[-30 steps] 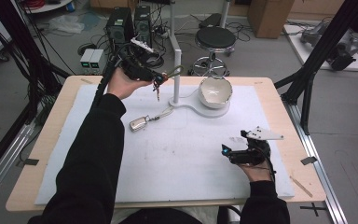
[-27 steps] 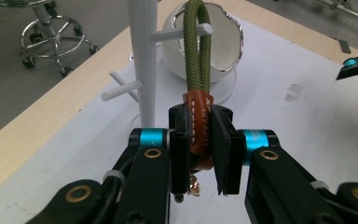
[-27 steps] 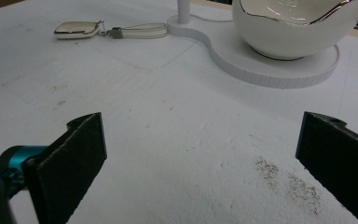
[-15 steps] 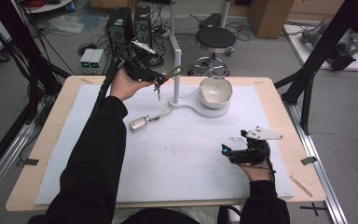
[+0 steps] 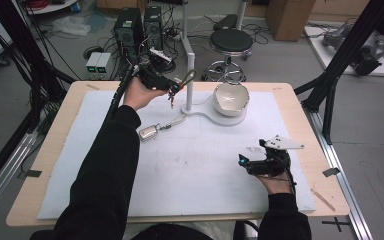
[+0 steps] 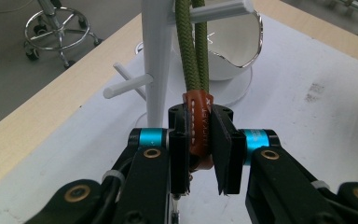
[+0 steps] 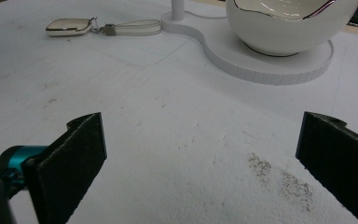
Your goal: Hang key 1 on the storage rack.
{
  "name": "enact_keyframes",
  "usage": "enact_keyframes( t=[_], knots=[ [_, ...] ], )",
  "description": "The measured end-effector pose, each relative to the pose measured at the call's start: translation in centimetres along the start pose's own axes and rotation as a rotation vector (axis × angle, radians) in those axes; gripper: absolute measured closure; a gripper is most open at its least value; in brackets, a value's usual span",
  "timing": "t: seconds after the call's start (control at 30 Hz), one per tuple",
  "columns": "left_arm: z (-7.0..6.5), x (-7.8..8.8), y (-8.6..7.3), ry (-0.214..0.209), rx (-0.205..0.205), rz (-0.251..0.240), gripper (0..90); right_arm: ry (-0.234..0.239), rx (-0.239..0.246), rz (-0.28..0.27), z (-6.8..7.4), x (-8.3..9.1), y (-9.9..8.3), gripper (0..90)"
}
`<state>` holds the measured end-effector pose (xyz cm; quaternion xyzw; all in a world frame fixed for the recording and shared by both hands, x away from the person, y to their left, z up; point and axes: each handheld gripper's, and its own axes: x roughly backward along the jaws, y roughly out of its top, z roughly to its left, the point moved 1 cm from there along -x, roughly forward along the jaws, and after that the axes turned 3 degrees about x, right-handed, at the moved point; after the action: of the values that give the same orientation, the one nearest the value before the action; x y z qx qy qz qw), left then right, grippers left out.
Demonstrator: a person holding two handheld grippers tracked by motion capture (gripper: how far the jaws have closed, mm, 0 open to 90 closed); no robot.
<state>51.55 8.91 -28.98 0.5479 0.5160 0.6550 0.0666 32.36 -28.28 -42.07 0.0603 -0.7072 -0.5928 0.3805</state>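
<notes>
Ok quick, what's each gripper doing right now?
Left gripper: shut on the brown leather tab of the green cord loop.
Right gripper: open, holding nothing.

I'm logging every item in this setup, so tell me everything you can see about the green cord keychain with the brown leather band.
The olive-green braided cord loop is doubled, its two strands bound at the bottom by a brown stitched leather band with stamped lettering. The left gripper clamps that band between its black jaws. The loop runs upward and hangs over a peg of the white stand, beside the white bowl. From the high view, small dark keys dangle beneath the gripper, above the table.
</notes>
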Motion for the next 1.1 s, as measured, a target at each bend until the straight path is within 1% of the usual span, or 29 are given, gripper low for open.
enact_keyframes(
  t=[0.03,0.07,0.1,0.13,0.17,0.2,0.23,0.27,0.3,0.37,0.4,0.43,0.47,0.5,0.53,0.57,0.67,0.73,0.77,0.83,0.9,0.93,1.03,1.07,1.1],
  knots=[
    [0.0,-0.1,-0.1,-0.004,0.01,-0.007,76.3,0.0,0.002,-0.001,0.0,0.0,0.0,0.7],
    [0.0,-0.1,-0.2,-0.023,0.021,-0.012,74.1,-0.001,0.001,0.003,0.1,0.0,0.0,0.7],
    [-0.1,-0.1,-0.2,-0.032,0.028,-0.017,65.4,-0.004,0.002,0.001,0.1,0.0,0.0,0.7],
    [-0.1,-0.1,-0.2,-0.029,0.035,-0.023,59.0,-0.003,0.002,0.0,0.1,0.0,0.0,0.7],
    [-0.3,-0.2,-0.2,-0.009,0.036,-0.024,51.1,-0.004,0.001,-0.002,0.1,0.0,0.0,0.7],
    [-0.4,-0.1,-0.1,0.009,0.031,-0.015,46.4,-0.005,-0.001,-0.003,0.1,0.1,0.0,0.7],
    [-0.4,-0.1,-0.1,0.007,0.035,-0.022,41.2,-0.01,-0.003,0.0,0.1,0.1,0.0,0.7],
    [-0.5,0.0,-0.1,0.005,0.043,-0.035,36.7,-0.014,0.006,-0.004,0.1,0.1,0.0,0.7],
    [-0.5,0.1,-0.1,0.008,0.04,-0.041,33.1,-0.016,0.007,-0.003,0.1,0.1,0.0,0.7],
    [-0.6,0.2,-0.1,0.031,0.038,-0.041,23.9,-0.023,0.013,0.001,0.1,0.0,0.0,0.7],
    [-0.6,0.2,-0.2,0.047,0.03,-0.029,18.1,-0.022,0.012,0.001,0.1,0.0,0.0,0.7],
    [-0.6,0.3,-0.2,0.046,0.027,-0.03,12.7,-0.023,0.011,0.001,0.1,0.0,0.0,0.7],
    [-0.6,0.3,-0.3,0.031,0.031,-0.031,10.3,-0.025,0.006,0.002,0.1,0.0,-0.1,0.7],
    [-0.6,0.3,-0.3,0.027,0.036,-0.03,6.8,-0.025,0.007,0.001,0.1,0.0,-0.1,0.7],
    [-0.6,0.4,-0.3,0.026,0.036,-0.033,4.6,-0.025,0.005,0.001,0.1,0.0,-0.1,0.7],
    [-0.6,0.4,-0.4,0.036,0.037,-0.037,1.9,-0.024,0.004,-0.001,0.1,0.0,-0.1,0.7],
    [-0.5,0.5,-0.6,0.034,0.038,-0.044,1.7,-0.025,0.006,-0.001,0.1,0.0,-0.1,0.7],
    [-0.5,0.6,-0.9,0.034,0.025,-0.051,1.6,-0.024,0.009,0.0,0.1,0.0,-0.1,0.7],
    [-0.5,0.7,-1.0,0.03,0.027,-0.052,1.7,-0.025,0.009,0.0,0.1,0.0,-0.1,0.7],
    [-0.4,0.9,-1.3,0.039,0.021,-0.065,1.7,-0.026,0.009,0.001,0.1,0.0,-0.1,0.7],
    [-0.3,1.0,-1.5,0.04,0.027,-0.073,1.6,-0.023,0.004,0.004,0.1,0.0,-0.1,0.7],
    [-0.3,1.1,-1.7,0.045,0.026,-0.078,1.7,-0.023,0.007,0.004,0.1,0.0,-0.1,0.7],
    [-0.2,1.3,-2.3,0.041,0.026,-0.084,1.7,-0.024,0.003,0.007,0.1,0.0,-0.1,0.8],
    [-0.1,1.3,-2.7,0.041,0.021,-0.091,1.7,-0.025,0.006,0.005,0.1,0.0,-0.1,0.7],
    [-0.1,1.3,-2.8,0.041,0.025,-0.096,1.7,-0.025,0.007,0.004,0.0,0.0,-0.1,0.7]
  ],
)
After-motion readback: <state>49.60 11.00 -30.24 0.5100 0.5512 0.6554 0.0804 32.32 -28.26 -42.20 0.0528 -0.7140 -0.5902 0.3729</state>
